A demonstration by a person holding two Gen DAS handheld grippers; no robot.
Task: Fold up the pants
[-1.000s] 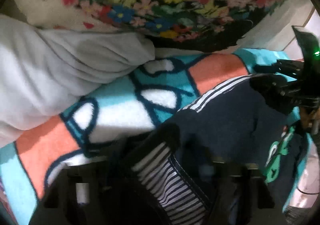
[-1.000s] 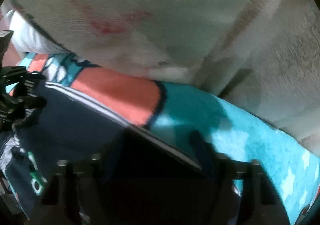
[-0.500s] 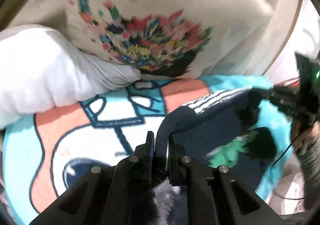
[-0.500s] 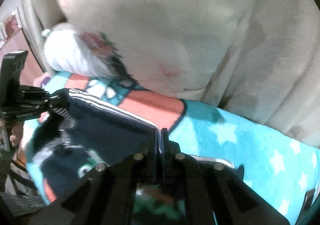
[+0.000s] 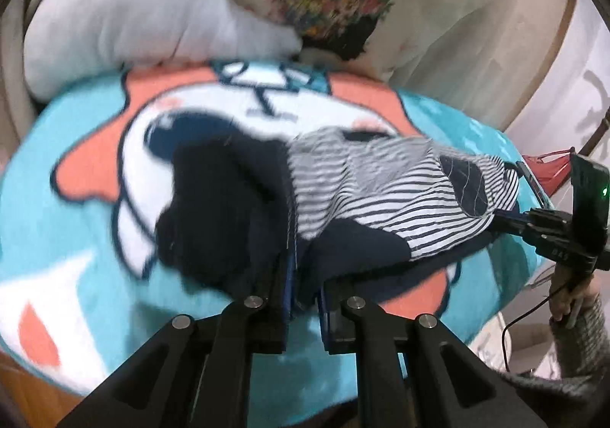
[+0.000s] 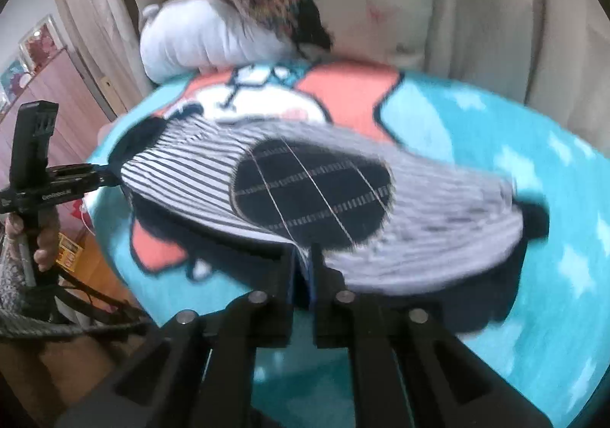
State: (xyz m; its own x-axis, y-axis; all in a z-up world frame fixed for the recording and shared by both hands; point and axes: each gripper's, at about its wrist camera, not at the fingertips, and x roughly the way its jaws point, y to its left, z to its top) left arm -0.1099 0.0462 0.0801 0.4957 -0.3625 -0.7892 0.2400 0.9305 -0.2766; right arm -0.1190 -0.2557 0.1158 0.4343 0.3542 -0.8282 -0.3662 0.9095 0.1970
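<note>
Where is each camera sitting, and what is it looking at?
Left wrist: on the left gripper, facing the pants on the blanket, pillows behind; the right gripper and hand show.
Right wrist: on the right gripper, facing the same pants; the left gripper and hand show.
Both share pants, blanket and pillows; each gripper pinches an edge.

Pants (image 5: pixel 381 195) pinched in left claw (image 5: pixel 303 298), above cartoon blanket (image 5: pixel 76 230).
</note>
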